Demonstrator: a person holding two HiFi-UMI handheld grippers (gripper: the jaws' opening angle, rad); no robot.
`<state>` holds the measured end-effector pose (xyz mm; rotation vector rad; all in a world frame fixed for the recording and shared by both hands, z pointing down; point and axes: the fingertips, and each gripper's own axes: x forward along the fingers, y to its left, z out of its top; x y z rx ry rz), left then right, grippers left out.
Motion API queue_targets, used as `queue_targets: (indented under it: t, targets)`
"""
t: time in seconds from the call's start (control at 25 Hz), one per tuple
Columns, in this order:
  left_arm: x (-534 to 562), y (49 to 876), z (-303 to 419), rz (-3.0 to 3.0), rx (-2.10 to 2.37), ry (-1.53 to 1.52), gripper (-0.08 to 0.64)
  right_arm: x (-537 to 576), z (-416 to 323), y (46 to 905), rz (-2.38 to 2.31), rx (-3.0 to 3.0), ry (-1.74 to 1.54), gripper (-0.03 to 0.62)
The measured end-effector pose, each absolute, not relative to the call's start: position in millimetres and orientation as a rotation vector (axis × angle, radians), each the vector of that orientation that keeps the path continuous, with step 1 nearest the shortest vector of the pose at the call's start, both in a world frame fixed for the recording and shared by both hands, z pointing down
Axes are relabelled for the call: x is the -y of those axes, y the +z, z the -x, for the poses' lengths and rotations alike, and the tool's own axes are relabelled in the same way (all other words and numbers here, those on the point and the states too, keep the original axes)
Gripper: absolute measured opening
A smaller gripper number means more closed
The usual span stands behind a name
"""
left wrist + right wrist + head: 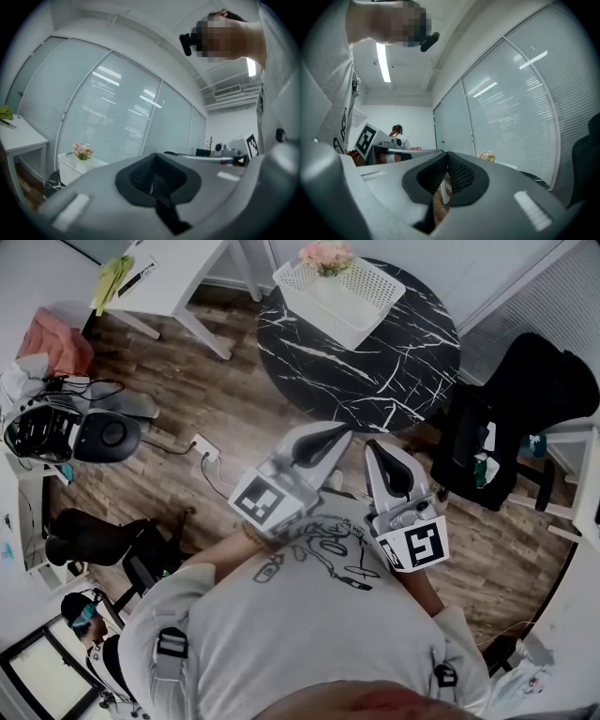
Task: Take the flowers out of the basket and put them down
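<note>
At the upper left of the head view stands a white desk (173, 277). Lower centre, the left gripper (323, 439) is held near the person's chest, its jaws clenched together with nothing between them. At the top centre, the pink flowers (326, 256) sit in the far corner of the white basket (375, 292), which rests on the round black marble table (375, 371), well apart from both grippers. Just right of centre, the right gripper (384, 454) is likewise clenched and empty. A black chair (525, 399) stands at the right edge.
</note>
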<state>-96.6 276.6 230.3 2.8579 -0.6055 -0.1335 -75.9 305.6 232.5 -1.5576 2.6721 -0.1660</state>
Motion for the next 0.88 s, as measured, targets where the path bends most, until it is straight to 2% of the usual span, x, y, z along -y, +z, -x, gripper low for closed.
queue_targets:
  t: [0.88]
  targets:
    - [-274,240,82,-2.82,0.663,-0.106,0.003,-302,58,241,1.536,-2.698,-0.174,0.005]
